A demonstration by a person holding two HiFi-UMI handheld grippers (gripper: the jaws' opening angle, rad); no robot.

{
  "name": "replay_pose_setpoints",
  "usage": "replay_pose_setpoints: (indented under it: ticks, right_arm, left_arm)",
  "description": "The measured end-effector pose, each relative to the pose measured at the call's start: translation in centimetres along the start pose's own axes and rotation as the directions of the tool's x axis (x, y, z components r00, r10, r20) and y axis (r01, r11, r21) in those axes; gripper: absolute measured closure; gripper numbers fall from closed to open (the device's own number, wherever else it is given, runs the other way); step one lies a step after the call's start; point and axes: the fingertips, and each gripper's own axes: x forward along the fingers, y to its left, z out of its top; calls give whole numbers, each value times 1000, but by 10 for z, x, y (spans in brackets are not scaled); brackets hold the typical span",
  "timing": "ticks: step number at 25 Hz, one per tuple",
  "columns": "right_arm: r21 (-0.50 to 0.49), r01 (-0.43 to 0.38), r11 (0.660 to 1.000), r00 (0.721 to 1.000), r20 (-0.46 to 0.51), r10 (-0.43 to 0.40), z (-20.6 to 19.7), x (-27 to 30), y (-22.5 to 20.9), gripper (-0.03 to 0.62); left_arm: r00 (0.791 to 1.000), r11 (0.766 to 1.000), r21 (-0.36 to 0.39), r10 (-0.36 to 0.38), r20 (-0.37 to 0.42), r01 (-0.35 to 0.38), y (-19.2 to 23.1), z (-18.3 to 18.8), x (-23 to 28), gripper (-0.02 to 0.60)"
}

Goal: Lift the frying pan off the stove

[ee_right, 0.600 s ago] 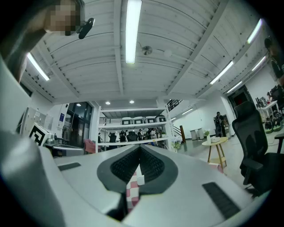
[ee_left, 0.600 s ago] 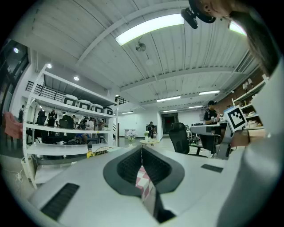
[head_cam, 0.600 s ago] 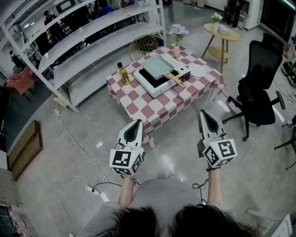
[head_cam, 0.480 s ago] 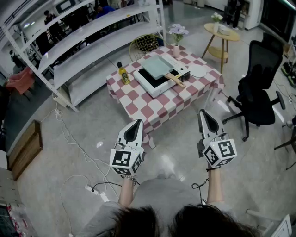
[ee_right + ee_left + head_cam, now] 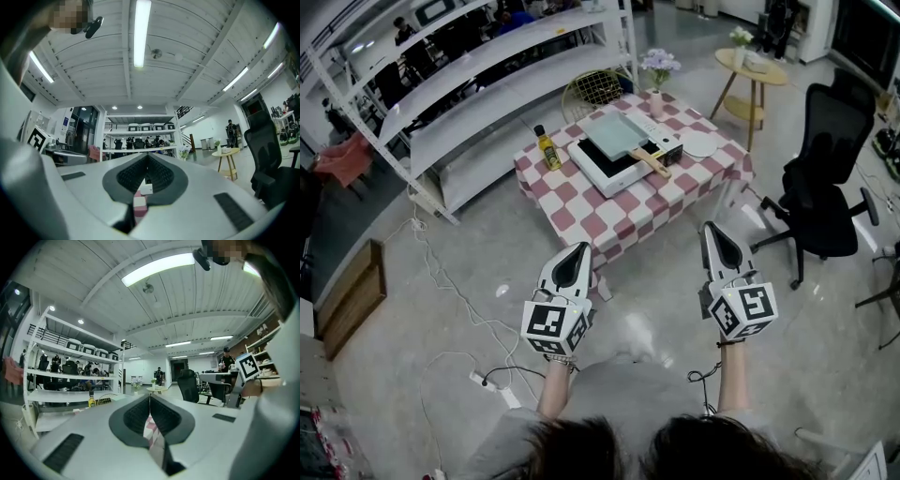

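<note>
Left gripper (image 5: 578, 251) and right gripper (image 5: 712, 231): both closed, empty, well short of the table (image 5: 572, 214). Frying pan (image 5: 619, 136) sits on the stove (image 5: 598, 174) ahead. Its handle (image 5: 654, 163) angles near-right, so the right gripper looks nearer.

the square pale-green frying pan (image 5: 619, 134) looks matt and smooth, and its short handle (image 5: 654, 163) is plain light wood. the flat white stove (image 5: 602, 171) under it has a smooth casing. the red-and-white checked tablecloth (image 5: 628, 214) hangs soft, like cloth. the grey floor (image 5: 441, 272) is polished and shiny. the left gripper (image 5: 578, 247) and the right gripper (image 5: 713, 228) are matt white plastic with black ribbed pads (image 5: 136, 416).
</note>
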Motion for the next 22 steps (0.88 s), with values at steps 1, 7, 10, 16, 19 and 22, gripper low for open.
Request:
replay_pose_setpoints:
  ticks: [1, 7, 10, 16, 19, 22]
  right_arm:
    - [0, -1, 1000, 1000, -2, 1, -1, 0, -1, 571]
    - [35, -13, 999, 1000, -14, 13, -10, 4, -3, 571]
    - [48, -8, 999, 1000, -16, 8, -12, 9, -8, 571]
    - [34, 8, 999, 999, -41, -7, -24, 28, -23, 571]
    - [33, 21, 999, 999, -47, -19, -27, 43, -33, 571]
    - [38, 32, 999, 998, -49, -30, -30, 63, -44, 571]
  left_arm:
    - [1000, 1000, -5, 1, -1, -1, -1, -1, 0, 554]
    - [999, 1000, -6, 6, -36, -6, -4, -12, 8, 554]
    - [999, 1000, -14, -12, -48, 11, -7, -16, 16, 554]
    - [997, 999, -43, -29, -71, 26, 2, -30, 44, 554]
    - [996, 997, -64, -45, -79, 40, 8, -36, 62, 554]
    - [995, 996, -72, -56, -80, 50, 18, -39, 83, 554]
